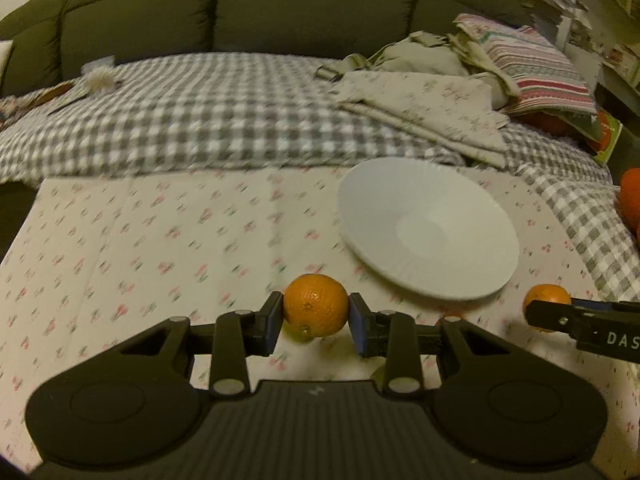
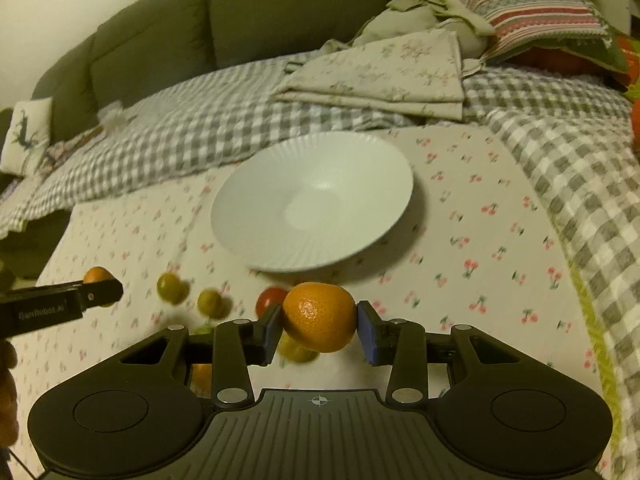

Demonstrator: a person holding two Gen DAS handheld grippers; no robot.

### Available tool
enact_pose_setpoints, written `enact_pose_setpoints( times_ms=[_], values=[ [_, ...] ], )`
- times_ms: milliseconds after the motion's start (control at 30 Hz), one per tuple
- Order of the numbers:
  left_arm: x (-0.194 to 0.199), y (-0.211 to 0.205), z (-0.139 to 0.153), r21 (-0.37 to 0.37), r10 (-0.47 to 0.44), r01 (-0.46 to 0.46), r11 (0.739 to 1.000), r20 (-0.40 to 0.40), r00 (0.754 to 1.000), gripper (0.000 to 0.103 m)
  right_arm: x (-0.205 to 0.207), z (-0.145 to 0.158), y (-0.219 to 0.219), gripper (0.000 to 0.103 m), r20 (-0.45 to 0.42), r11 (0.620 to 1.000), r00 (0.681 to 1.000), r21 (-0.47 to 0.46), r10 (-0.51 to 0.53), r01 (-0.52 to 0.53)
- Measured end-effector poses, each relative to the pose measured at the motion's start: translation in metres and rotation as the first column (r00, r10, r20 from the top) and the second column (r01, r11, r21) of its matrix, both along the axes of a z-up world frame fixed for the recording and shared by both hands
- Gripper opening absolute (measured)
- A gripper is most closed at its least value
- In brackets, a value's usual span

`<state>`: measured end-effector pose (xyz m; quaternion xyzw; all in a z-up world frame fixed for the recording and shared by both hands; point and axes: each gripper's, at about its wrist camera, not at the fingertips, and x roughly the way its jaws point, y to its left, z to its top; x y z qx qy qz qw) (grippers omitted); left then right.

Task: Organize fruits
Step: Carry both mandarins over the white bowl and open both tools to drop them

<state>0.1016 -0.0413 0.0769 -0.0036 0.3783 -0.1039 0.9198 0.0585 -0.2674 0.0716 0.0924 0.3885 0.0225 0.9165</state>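
Note:
My left gripper (image 1: 316,322) is shut on an orange mandarin (image 1: 316,306), held above the cherry-print cloth, left of and in front of the white plate (image 1: 428,232). My right gripper (image 2: 320,326) is shut on another mandarin (image 2: 320,316), just in front of the plate's near rim (image 2: 312,200). Each gripper shows in the other's view with its mandarin: the right one in the left wrist view (image 1: 548,308), the left one in the right wrist view (image 2: 98,290). Loose on the cloth lie two green-yellow fruits (image 2: 172,287) (image 2: 211,303), a red fruit (image 2: 270,298) and another green one (image 2: 296,352) under my right gripper.
Folded floral cloth (image 2: 384,72) and striped cushions (image 2: 528,8) lie behind the plate on a grey checked blanket (image 1: 200,120). A dark sofa back (image 1: 240,8) rises behind. More orange fruit (image 1: 632,196) sits at the far right edge.

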Motion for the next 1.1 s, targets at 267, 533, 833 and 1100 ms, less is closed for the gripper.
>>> enact_pose_setpoints(
  times_ms=[267,533,833,1100],
  values=[
    [0.032,-0.046,-0.010,0.015,-0.077,0.076,0.997,0.048,0.996,0.033,0.032,0.004,-0.010,0.039,0.035,0.999,0.998,-0.002,-0.044,0.045],
    [0.055,-0.072,-0.030,0.044,-0.128,0.125,0.991,0.070,0.989,0.033,0.066,-0.008,-0.014,0.039,0.055,0.999,0.998,-0.011,-0.037,0.038],
    [0.064,-0.086,-0.046,0.082,-0.166,0.160,0.984,0.073,0.984,0.034,0.085,-0.027,-0.015,0.039,0.044,1.000,0.999,-0.014,-0.021,0.021],
    [0.064,-0.077,-0.039,0.064,-0.153,0.147,0.987,0.102,0.983,0.062,0.089,-0.028,-0.014,0.041,0.043,1.000,0.999,-0.002,-0.027,0.027]
  ],
)
